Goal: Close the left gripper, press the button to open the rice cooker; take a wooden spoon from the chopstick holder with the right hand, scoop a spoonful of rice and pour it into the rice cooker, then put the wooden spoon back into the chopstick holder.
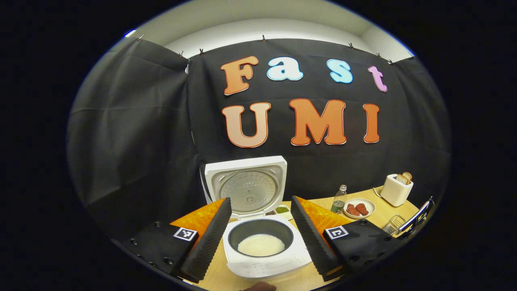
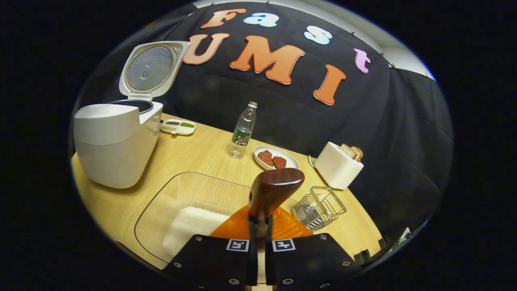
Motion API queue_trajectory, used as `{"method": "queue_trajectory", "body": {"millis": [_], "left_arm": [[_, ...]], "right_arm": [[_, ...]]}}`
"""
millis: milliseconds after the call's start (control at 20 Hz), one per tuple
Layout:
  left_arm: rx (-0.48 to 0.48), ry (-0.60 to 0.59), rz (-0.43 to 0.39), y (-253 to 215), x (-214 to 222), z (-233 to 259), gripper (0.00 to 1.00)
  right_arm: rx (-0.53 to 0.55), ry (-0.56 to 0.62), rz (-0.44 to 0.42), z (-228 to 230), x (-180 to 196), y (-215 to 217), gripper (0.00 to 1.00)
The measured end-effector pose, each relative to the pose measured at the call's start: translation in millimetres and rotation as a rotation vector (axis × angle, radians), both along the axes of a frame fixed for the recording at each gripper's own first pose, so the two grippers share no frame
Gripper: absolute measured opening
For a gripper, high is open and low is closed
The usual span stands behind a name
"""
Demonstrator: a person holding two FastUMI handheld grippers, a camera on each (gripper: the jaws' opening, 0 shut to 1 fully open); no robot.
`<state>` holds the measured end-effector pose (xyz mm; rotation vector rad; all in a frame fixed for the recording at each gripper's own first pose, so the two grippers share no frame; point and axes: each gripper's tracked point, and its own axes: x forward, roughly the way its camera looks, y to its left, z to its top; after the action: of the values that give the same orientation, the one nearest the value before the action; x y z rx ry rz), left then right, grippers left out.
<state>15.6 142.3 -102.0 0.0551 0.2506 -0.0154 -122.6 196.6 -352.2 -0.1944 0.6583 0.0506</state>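
We are pinching the wooden spoon, dark and glossy, in the right gripper above the rice tray; our left gripper is hanging spread before the open rice cooker.

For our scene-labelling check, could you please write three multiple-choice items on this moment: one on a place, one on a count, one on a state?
1. Where is the plate of meat?
A. between bottle and toaster
B. inside the wire holder
C. behind the cooker

2. How many meat pieces lie on it?
A. one
B. two
C. four

3. What state is the rice cooker lid in?
A. shut
B. removed
C. raised open

Key: 1 A, it sits between them in the right gripper view; 2 B, two red pieces show; 3 C, the lid stands upright over the pot.
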Motion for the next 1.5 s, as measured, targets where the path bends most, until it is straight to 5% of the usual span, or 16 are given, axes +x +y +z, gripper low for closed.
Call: {"method": "queue_trajectory", "body": {"millis": [350,750,1500], "left_arm": [[0.001,0.021,0.004,14,2,-11,1.0],[-0.011,0.017,-0.002,17,10,-16,0.99],[-0.016,0.024,0.031,26,14,-19,1.0]], "right_arm": [[0.233,0.077,-0.101,6,-2,32,0.07],[0.585,0.295,-0.259,0,-5,45,0.07],[0.965,0.494,-0.344,-6,-8,55,0.07]]}}
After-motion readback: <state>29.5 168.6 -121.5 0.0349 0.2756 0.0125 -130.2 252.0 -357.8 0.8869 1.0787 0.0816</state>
